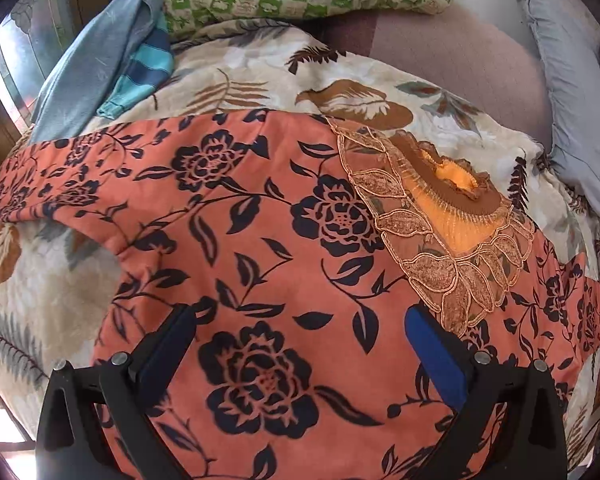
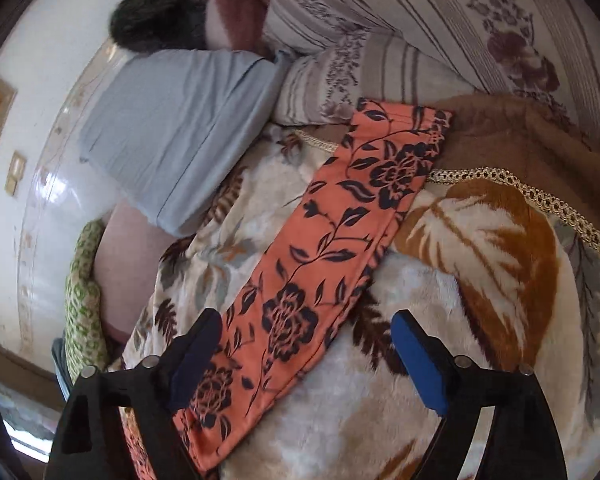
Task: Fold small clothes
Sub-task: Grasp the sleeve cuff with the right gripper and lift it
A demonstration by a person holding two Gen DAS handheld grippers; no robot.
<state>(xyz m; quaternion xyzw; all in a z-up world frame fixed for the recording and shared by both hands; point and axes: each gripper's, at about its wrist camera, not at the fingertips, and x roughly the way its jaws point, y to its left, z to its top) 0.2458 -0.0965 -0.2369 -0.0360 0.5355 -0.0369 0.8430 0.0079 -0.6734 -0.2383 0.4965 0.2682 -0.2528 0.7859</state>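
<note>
On the bed's blanket (image 1: 440,128) my orange flowered top (image 1: 260,240) lay spread flat | sleeve (image 2: 332,240) still stretched out, no fold made | left tool (image 1: 300,332) released above it | right tool (image 2: 306,336) released over sleeve.

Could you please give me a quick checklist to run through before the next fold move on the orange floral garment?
1. Garment spread flat on the blanket: ok; the orange floral garment lies open on the leaf-print blanket.
2. Left gripper open above the body panel: ok; nothing pinched.
3. Right gripper open over the sleeve: ok; pads apart, no cloth clamped.
4. Sleeve straight: ok; it lies flat and extended.
5. Lace collar smooth: not ok; the neckline is ruffled.
6. Hem free of creases: cannot tell; out of view.
</note>
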